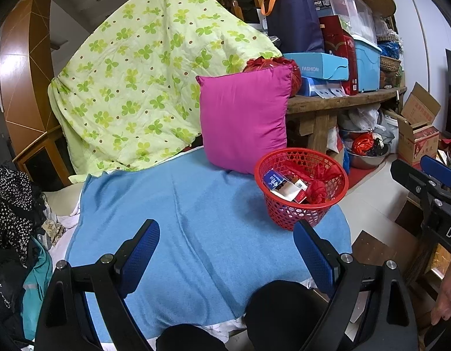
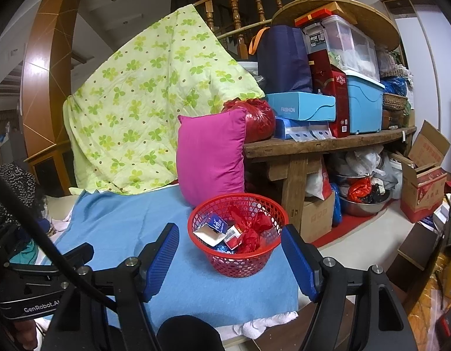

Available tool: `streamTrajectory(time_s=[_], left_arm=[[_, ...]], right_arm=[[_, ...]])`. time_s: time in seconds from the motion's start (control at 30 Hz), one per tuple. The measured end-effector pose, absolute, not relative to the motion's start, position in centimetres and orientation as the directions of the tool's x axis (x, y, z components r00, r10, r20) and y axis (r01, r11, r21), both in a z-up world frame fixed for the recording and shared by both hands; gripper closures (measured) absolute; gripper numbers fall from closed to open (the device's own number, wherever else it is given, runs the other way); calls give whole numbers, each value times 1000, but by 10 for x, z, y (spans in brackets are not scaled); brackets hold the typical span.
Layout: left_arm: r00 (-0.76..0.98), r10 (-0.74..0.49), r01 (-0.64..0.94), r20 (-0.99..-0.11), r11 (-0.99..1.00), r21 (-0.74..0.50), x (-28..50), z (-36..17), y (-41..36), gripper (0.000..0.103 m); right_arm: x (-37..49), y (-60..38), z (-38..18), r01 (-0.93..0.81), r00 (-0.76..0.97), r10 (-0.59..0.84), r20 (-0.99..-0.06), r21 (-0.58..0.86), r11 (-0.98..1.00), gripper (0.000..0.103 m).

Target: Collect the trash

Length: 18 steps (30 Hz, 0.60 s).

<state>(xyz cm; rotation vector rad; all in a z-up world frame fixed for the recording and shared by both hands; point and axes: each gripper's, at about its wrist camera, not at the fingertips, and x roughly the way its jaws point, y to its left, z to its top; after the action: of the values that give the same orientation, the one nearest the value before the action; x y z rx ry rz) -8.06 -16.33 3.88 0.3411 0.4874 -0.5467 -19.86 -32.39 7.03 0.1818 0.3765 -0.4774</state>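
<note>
On the bed, the blue blanket [image 2: 131, 234] looks bare of litter, with a pink pillow [image 2: 210, 158] propped at the back. The red basket [image 2: 225, 260] sits near the blanket's right edge and already holds the trash: small cartons [image 2: 213, 229] and a crumpled red bag [image 2: 254, 231]. Both the left tongs [image 1: 225, 257] and right tongs [image 2: 229, 260] are released, nothing in them. I'd say scan the blanket's edges first, then come in low and pinch any scrap squarely, so the cloth doesn't bunch up.
</note>
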Motion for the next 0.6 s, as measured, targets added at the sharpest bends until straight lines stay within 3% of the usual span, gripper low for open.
streamTrajectory(time_s=[0.6], left_arm=[[723, -382, 570, -575, 801, 185, -8, 30, -203, 10]], right_arm=[[-133, -372, 62, 481, 808, -404, -430, 84, 872, 28]])
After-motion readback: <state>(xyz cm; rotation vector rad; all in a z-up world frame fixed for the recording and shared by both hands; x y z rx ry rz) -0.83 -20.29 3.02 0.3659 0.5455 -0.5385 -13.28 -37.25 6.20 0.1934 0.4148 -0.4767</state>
